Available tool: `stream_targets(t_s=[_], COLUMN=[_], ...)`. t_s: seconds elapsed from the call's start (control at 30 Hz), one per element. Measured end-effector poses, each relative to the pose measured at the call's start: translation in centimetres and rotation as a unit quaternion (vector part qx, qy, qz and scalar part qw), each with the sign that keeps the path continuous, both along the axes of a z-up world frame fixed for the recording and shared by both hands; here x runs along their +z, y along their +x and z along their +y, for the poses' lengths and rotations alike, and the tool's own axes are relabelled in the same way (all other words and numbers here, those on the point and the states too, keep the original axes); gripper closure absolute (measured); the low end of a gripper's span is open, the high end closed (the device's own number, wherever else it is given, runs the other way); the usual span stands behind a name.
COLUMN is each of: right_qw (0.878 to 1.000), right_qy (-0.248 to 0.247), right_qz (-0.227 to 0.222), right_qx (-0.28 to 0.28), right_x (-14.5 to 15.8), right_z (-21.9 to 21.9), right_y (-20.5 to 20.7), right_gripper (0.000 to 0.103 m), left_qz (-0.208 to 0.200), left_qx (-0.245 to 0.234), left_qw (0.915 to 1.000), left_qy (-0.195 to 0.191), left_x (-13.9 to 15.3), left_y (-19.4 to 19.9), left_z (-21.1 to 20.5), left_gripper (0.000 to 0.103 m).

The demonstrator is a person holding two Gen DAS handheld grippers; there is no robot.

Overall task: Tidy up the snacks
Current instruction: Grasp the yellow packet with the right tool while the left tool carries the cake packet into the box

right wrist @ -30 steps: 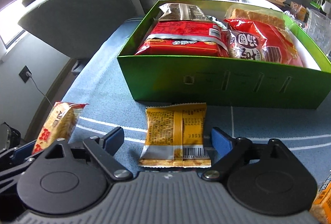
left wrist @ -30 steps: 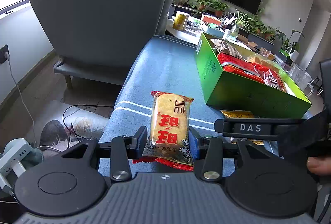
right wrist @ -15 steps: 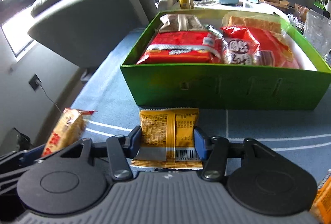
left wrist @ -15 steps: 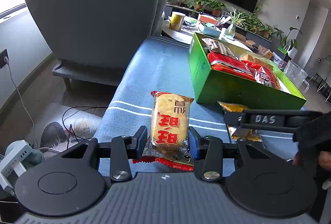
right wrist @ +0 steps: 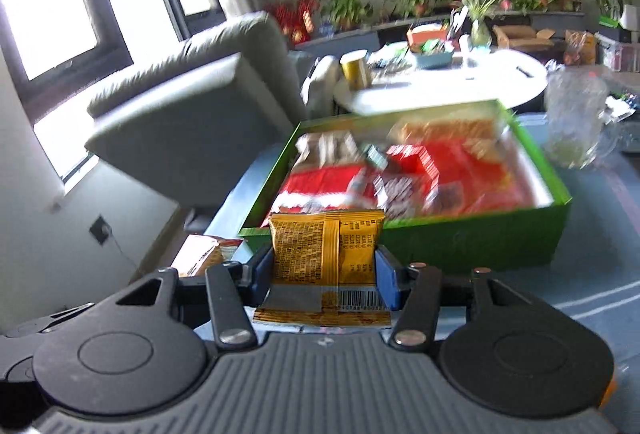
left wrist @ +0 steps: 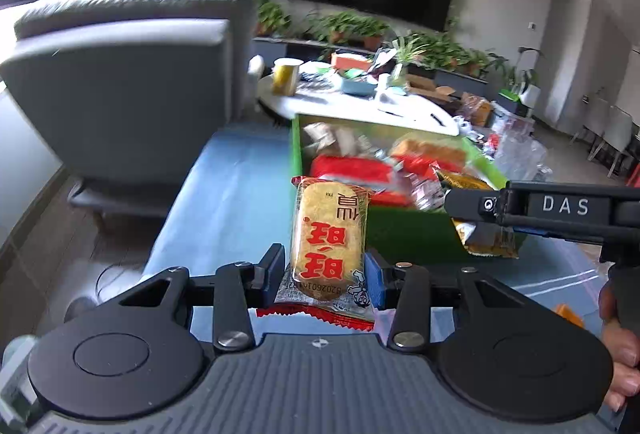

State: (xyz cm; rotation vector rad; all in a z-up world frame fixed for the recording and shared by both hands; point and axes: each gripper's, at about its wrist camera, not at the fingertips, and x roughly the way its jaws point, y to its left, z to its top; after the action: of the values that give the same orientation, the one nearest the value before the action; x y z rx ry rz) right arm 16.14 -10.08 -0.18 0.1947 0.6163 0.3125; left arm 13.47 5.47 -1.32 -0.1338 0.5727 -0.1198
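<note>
Above the blue surface, left gripper [left wrist: 326, 268] pinches rice cracker pack [left wrist: 330, 234], right gripper [right wrist: 325, 268] pinches yellow snack pack [right wrist: 325, 250], both raised, likely to clear the green box [right wrist: 472, 240] wall.

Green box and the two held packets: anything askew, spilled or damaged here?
Nothing stands out. The green box sits level with its snacks inside, and the rice cracker packet and yellow packet look intact.

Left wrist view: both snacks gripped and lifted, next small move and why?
Probably carry both forward over the green cardboard box and release. The left gripper is shut on the clear rice cracker packet, the right gripper on the yellow foil snack packet; both sit short of the box's near wall.
</note>
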Motion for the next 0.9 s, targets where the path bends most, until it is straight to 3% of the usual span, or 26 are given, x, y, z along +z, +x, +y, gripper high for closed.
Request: stream_targets(t_s=[0.53, 0.9], right_qw=[0.996, 0.997], right_qy=[0.045, 0.045], right_qz=[-0.032, -0.006], right_qx=[-0.074, -0.060], right_x=[2.4, 0.3], right_z=[-8.3, -9.4], right_y=[5.5, 8.9], right_gripper=[0.024, 0.024], left_qz=[-0.026, 0.000], left_qx=[-0.030, -0.035], left_qw=[0.9991, 0.9990], left_qy=[0.014, 0.028], left_x=[3.6, 1.8], left_y=[7.0, 12.8], left_z=[-5.8, -8.6], left_gripper=[0.064, 0.064])
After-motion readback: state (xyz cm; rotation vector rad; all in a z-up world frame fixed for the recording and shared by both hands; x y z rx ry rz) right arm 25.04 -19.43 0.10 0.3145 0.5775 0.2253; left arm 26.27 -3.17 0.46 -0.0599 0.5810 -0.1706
